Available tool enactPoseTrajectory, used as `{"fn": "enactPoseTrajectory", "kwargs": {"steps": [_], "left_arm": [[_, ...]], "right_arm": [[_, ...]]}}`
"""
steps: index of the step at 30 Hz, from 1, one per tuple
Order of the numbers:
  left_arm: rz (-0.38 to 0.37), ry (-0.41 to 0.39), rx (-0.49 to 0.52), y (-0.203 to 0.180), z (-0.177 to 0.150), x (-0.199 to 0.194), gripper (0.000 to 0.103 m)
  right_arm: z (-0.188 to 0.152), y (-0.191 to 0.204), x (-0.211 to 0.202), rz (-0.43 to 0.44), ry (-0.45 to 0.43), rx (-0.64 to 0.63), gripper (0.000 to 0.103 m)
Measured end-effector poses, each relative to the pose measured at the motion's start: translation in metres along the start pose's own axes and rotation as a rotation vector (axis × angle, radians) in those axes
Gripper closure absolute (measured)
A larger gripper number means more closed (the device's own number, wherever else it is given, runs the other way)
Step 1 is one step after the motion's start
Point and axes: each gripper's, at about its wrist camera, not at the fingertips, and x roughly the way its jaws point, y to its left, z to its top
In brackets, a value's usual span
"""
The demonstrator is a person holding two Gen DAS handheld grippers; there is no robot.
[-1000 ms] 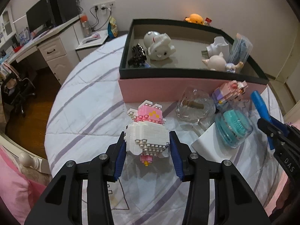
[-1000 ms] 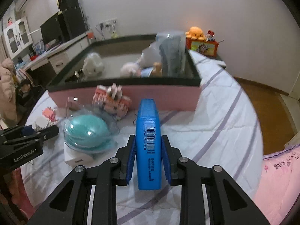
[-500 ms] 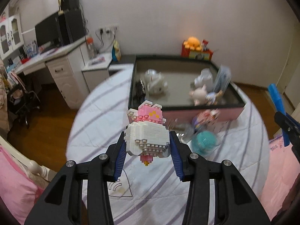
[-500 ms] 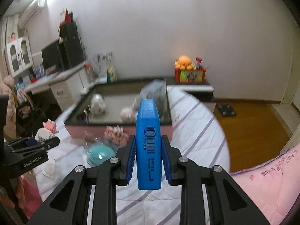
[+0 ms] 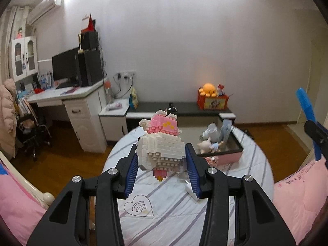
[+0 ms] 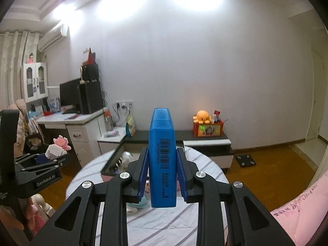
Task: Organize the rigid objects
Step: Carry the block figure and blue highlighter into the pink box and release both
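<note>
My left hand-held gripper (image 5: 162,169) clamps 1 brick figure (image 5: 160,143); at 3 o'clock, my right hand-held gripper (image 6: 162,176) grips 1 blue box (image 6: 162,160).

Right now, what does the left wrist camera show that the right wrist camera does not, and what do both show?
Only the left wrist view shows the toy figures inside the storage box and the heart drawing on the striped cloth.

Only the right wrist view shows the barcode on the blue case, held in the shut jaws of the right gripper, and the scale on the floor.

Both show the brick figure clamped in the left gripper, the orange plush and the desk.
</note>
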Motion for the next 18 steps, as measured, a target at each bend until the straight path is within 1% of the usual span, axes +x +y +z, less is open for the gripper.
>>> {"fn": "enactPoseTrajectory", "kwargs": {"steps": [4,10,13,18], "left_arm": [[0.017,-0.042,0.016,-0.002,0.002,-0.019,0.059],[0.004,-0.072,0.028,-0.006,0.001,-0.035,0.059],[-0.008,-0.083,0.030,-0.007,0.001,-0.038,0.059],[-0.021,-0.080,0.029,-0.010,0.001,-0.034,0.059]], "right_arm": [[0.003,0.007,-0.011,0.007,-0.025,-0.010,0.076],[0.001,0.012,-0.014,0.003,-0.030,-0.031,0.076],[0.000,0.010,-0.014,0.017,-0.034,-0.031,0.076],[0.000,0.005,-0.016,-0.004,-0.049,-0.030,0.076]]}}
